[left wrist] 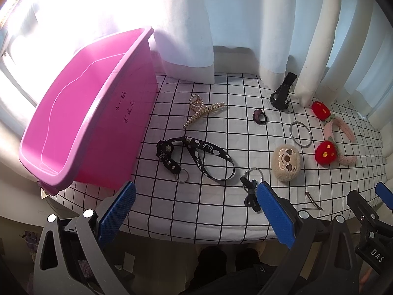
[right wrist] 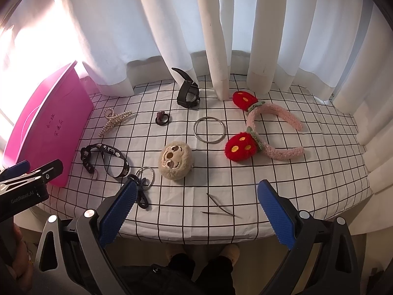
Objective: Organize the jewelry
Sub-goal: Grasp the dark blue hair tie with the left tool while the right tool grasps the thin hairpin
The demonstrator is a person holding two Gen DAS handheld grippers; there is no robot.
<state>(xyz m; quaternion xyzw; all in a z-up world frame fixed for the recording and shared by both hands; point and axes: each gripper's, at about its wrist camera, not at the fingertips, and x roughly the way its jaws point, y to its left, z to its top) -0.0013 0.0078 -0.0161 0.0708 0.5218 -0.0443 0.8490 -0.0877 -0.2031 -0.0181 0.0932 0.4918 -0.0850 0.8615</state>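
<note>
Accessories lie on a white checked cloth (right wrist: 282, 196): a pearl claw clip (left wrist: 201, 110) (right wrist: 114, 120), a black "luck" lanyard (left wrist: 196, 158) (right wrist: 105, 159), a dark hair tie (left wrist: 259, 117) (right wrist: 162, 118), a metal bangle (left wrist: 300, 134) (right wrist: 209, 129), a plush sloth keyring (left wrist: 287, 162) (right wrist: 175, 160), a strawberry headband (left wrist: 336, 135) (right wrist: 267, 130), a black watch (left wrist: 282, 93) (right wrist: 188, 92), a black bow tie band (left wrist: 250, 194) (right wrist: 141, 194) and hairpins (right wrist: 221, 207). My left gripper (left wrist: 196, 205) is open and empty at the near edge. My right gripper (right wrist: 196, 205) is open and empty above the hairpins.
A pink plastic bin (left wrist: 81, 118) (right wrist: 49, 127) stands at the left on the cloth. White curtains (right wrist: 196, 36) hang along the back and right. The table's near edge is just under both grippers. The right gripper also shows in the left wrist view (left wrist: 368, 211).
</note>
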